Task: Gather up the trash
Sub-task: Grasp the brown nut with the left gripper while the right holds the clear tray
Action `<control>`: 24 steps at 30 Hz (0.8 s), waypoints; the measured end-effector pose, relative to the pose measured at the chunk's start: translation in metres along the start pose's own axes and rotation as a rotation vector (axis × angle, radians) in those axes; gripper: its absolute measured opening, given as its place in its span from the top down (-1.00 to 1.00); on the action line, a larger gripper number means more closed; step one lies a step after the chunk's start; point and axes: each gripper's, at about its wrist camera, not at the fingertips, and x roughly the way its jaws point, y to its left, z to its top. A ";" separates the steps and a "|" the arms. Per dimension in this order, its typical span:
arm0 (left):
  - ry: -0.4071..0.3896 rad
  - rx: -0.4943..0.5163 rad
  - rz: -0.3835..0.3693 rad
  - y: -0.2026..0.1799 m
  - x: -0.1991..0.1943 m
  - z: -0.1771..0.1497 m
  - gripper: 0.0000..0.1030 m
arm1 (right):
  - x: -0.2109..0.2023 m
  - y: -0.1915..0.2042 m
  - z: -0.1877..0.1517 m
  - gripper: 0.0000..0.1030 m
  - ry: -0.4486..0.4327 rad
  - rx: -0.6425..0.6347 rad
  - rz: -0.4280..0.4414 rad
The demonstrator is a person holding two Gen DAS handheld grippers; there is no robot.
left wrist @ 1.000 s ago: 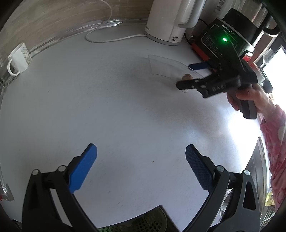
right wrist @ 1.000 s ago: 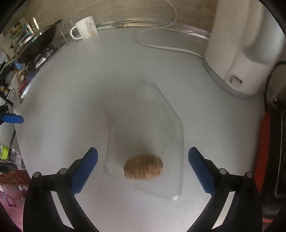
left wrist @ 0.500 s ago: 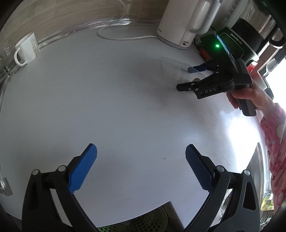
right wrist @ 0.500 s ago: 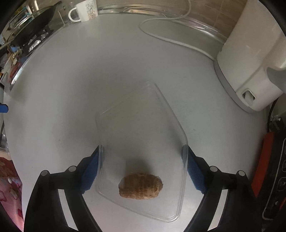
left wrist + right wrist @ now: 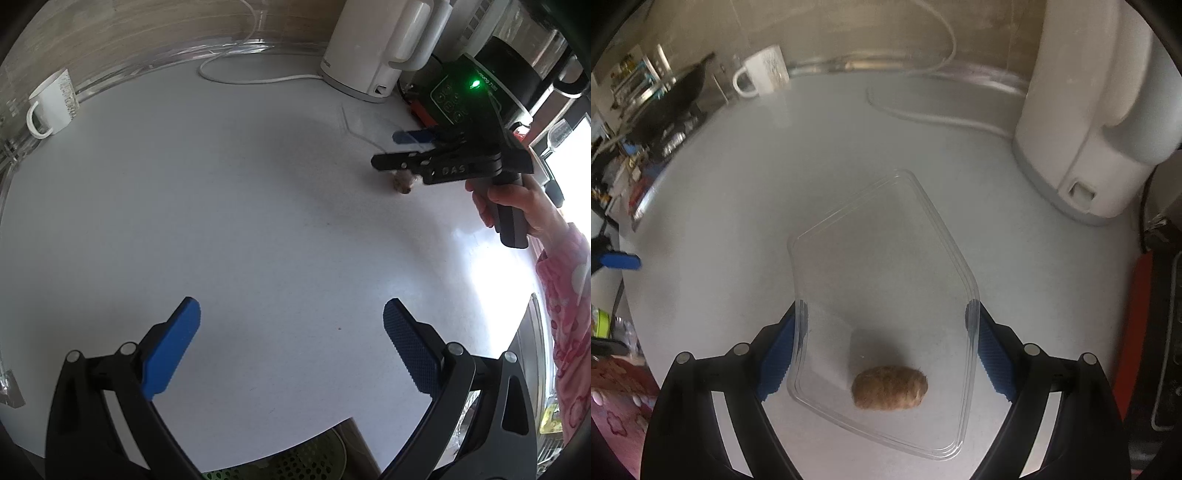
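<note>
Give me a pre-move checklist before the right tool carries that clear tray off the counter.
1. Right tool closed on both side rims of the clear tray: ok.
2. Brown lump sitting inside the tray: ok.
3. Tray lifted off the counter: cannot tell.
4. Kettle apart from the tray: ok.
5. Left tool open and holding nothing: ok.
6. Green perforated bin showing below the counter edge: ok.
</note>
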 end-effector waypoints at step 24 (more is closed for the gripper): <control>-0.078 0.482 -0.174 -0.139 0.113 0.089 -0.54 | -0.186 0.014 -0.168 -0.68 -0.303 0.422 -0.259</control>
